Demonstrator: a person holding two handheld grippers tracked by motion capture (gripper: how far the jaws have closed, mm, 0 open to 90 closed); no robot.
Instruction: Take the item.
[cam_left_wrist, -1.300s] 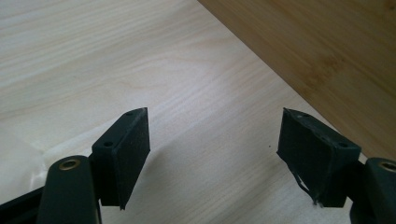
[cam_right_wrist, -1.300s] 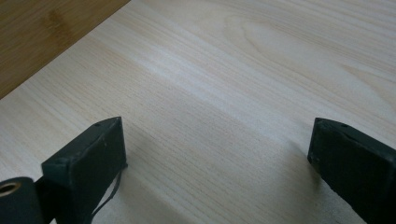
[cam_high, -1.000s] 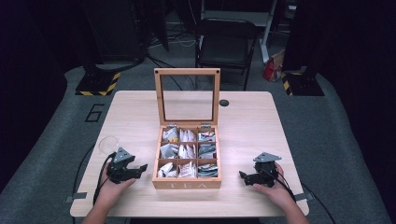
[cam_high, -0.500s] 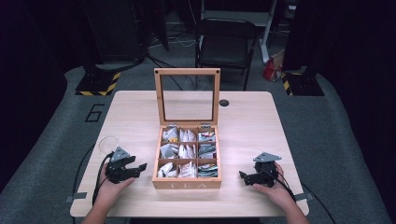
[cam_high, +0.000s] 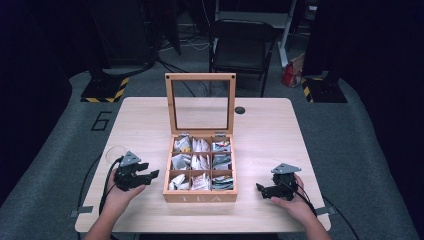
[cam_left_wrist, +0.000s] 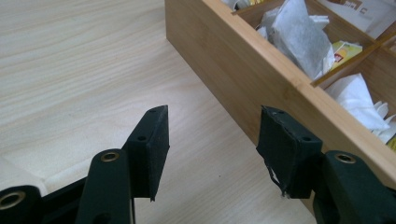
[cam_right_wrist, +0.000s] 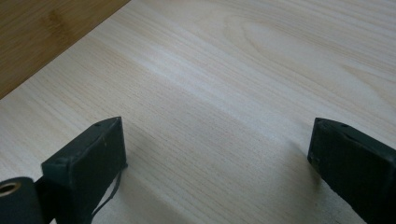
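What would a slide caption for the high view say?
Open wooden tea box on table, with open left gripper and right gripper either side.

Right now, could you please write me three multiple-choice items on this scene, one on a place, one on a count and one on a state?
1. Where does the tea box sit relative to the two tongs?
A. Between them
B. Left of both
C. Right of both

2. How many compartments does the box have?
A. Four
B. Six
C. Nine

3. What is the state of the box's lid?
A. Shut flat
B. Raised upright
C. Lying detached on the table

Answers: 1 A, the left tongs and right tongs flank it; 2 C, the dividers form three rows of three; 3 B, the glass-paned lid stands up behind the compartments.
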